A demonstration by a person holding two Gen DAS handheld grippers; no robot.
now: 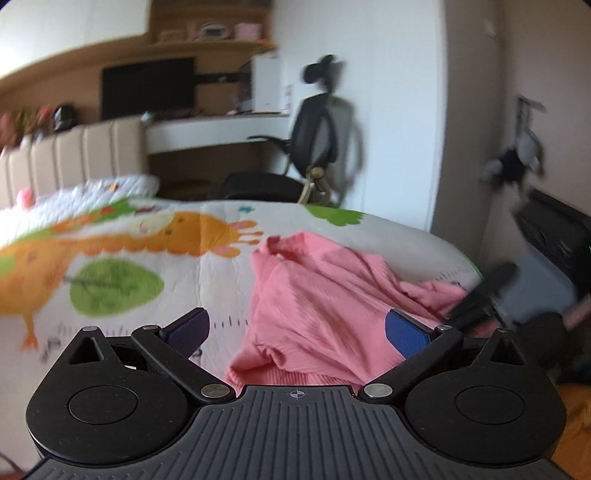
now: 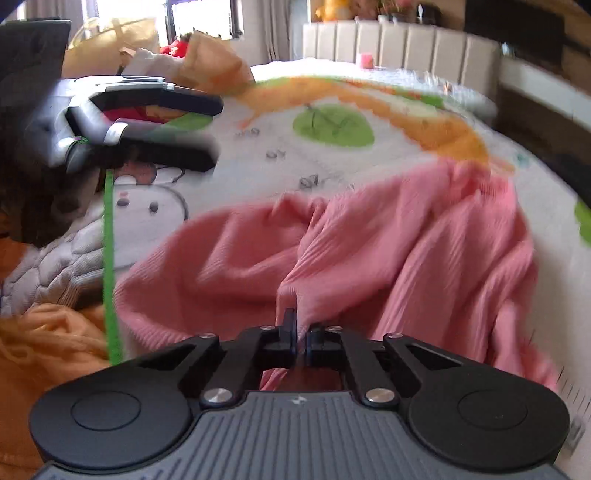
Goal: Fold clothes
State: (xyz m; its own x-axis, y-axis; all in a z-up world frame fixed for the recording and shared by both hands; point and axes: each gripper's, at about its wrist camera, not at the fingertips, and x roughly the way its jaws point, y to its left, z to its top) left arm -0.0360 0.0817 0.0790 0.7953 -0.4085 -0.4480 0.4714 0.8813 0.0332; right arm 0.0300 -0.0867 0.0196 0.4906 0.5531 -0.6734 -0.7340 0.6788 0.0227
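Black left gripper (image 1: 297,328) with blue pads (image 1: 406,330), silver screws, ribbed grey base.

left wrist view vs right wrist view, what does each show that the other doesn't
Only the left wrist view shows the black mesh office chair, the dark monitor on the curved desk, and the left gripper open above the cloth.

Only the right wrist view shows the bright window, the orange knit garment, and the right gripper shut on a pinch of fabric.

Both show the pink ribbed garment crumpled on the cartoon-print quilt and the beige padded headboard.
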